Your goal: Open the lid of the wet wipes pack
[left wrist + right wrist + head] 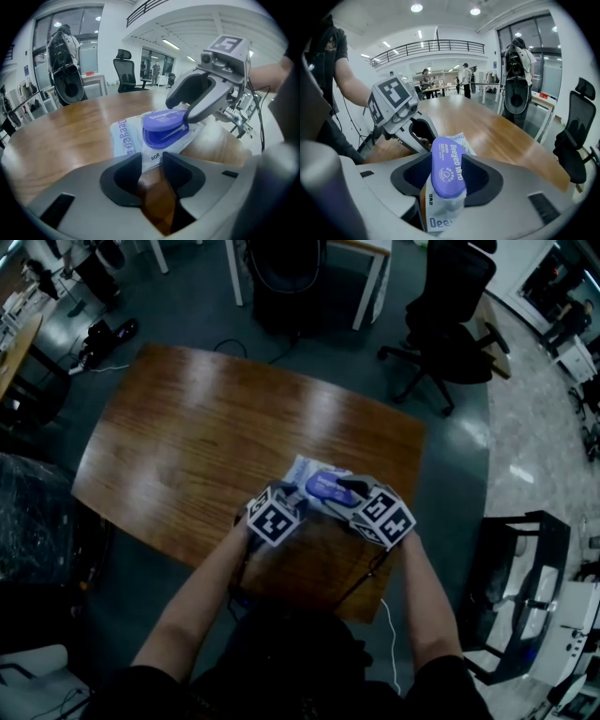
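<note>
Since the purple lid would lift only if the wet wipes pack beneath it was pinned, you had the pack lying near your edge of the desk with your left tongs pinched on its white near end as an anchor. Your right tongs were clamped across the lid's sides, a hold I judged meant for prying; the lid looked barely raised.

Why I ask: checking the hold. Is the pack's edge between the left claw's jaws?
Yes, the left claw has the white edge of the wet wipes pack between its jaws.
</note>
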Available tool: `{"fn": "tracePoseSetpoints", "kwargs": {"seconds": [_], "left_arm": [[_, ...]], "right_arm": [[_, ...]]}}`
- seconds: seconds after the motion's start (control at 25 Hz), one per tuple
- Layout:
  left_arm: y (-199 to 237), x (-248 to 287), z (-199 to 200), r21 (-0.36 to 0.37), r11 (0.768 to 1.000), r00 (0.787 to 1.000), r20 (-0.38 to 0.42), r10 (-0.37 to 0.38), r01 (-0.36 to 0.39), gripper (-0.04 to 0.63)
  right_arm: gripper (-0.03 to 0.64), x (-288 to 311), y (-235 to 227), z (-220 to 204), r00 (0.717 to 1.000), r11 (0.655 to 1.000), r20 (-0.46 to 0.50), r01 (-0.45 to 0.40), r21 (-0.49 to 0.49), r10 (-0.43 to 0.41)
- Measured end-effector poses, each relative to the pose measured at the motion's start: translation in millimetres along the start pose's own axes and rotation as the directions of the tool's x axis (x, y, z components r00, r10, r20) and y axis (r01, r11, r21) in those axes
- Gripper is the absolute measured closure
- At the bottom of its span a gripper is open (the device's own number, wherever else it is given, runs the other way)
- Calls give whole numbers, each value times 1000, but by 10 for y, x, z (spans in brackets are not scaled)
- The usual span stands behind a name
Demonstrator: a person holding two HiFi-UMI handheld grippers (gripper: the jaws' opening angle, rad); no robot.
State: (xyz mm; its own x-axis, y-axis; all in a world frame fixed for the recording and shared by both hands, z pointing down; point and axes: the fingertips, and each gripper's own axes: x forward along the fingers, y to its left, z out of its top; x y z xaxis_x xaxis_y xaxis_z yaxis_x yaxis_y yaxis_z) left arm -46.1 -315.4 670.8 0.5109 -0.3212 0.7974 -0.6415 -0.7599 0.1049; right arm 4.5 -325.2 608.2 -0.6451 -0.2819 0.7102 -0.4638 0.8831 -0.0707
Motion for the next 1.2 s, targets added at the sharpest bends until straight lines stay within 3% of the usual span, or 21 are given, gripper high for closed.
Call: {"fn": "tracePoseSetpoints", "kwargs": {"seconds": [0.2, 0.36, 0.56, 0.76, 1.2], "left_arm": [[17, -6, -12, -7, 1000, 1000, 4, -3, 3, 440], [5, 0, -5, -16, 1000, 1000, 7, -12, 12, 440], [22, -8, -11, -22, 1000, 1000, 8, -6, 7, 440], [19, 4, -6, -40, 999, 1000, 10, -10, 10, 440], [66, -68, 68, -116, 993, 998, 62, 21, -14, 442]], "right_arm": [[414, -212, -163, 209, 989, 994, 100, 107, 9, -108], [516, -361, -362, 364, 952, 969, 180, 244, 31, -245], [528, -369, -528, 365, 925, 944, 188, 326, 59, -331], [528, -337, -809, 263, 877, 892, 159, 444, 90, -453], [522, -156, -1125, 33, 842, 831, 96, 496, 251, -531]]}}
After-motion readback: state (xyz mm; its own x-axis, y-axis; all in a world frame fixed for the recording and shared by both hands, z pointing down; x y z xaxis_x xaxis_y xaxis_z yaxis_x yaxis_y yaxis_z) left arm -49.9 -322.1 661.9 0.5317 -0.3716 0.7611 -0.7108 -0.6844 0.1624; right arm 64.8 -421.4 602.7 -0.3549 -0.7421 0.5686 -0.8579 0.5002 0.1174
